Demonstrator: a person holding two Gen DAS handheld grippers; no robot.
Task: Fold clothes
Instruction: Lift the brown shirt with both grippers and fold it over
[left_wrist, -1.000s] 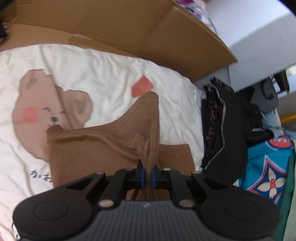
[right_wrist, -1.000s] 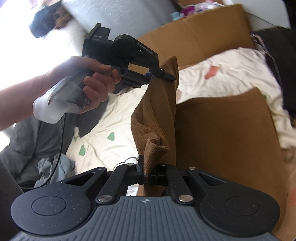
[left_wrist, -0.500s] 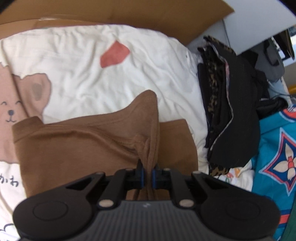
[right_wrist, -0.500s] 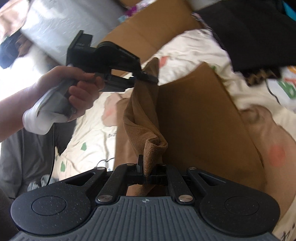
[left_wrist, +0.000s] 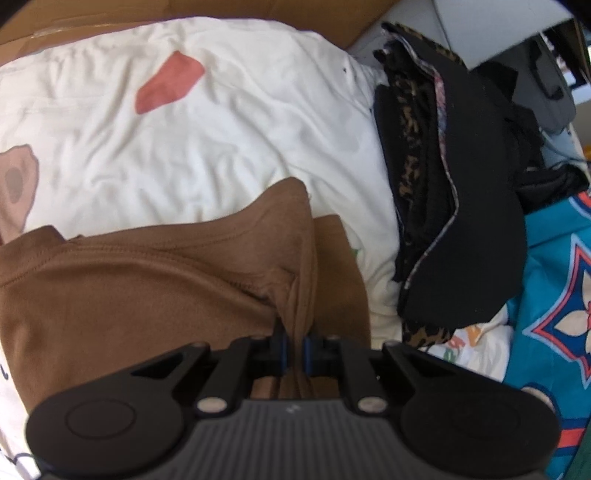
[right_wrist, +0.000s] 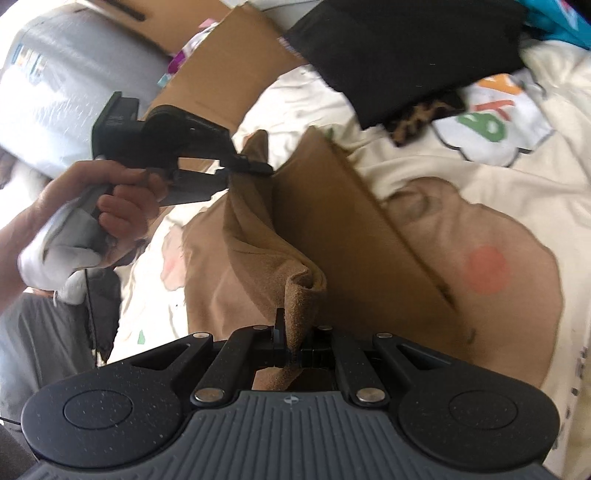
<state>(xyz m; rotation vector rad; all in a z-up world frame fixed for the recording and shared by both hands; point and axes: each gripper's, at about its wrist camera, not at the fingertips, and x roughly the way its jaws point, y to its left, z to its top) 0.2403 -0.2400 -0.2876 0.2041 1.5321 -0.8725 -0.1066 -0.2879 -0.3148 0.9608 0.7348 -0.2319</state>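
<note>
Tongs, left (left_wrist: 293, 349) and right (right_wrist: 293, 350), each clamped on a corner of brown garment (left_wrist: 147, 288), now lower and nearer black clothes pile (left_wrist: 454, 206) than a second ago, lifted flap carried over the half lying on cream bedsheet (left_wrist: 221, 129), fold nearly closed.

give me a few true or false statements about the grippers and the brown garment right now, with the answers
1. The left gripper is shut on the brown knit garment. True.
2. The right gripper hangs open above the cloth. False: it is shut on a bunched fold of the brown garment.
3. The garment lies over a cream bedsheet with a bear print. True.
4. The pile of black and leopard-print clothes sits on top of the brown garment. False: it lies beside it, on the sheet.
5. In the right wrist view, a bare hand holds the left gripper's handle. True.
</note>
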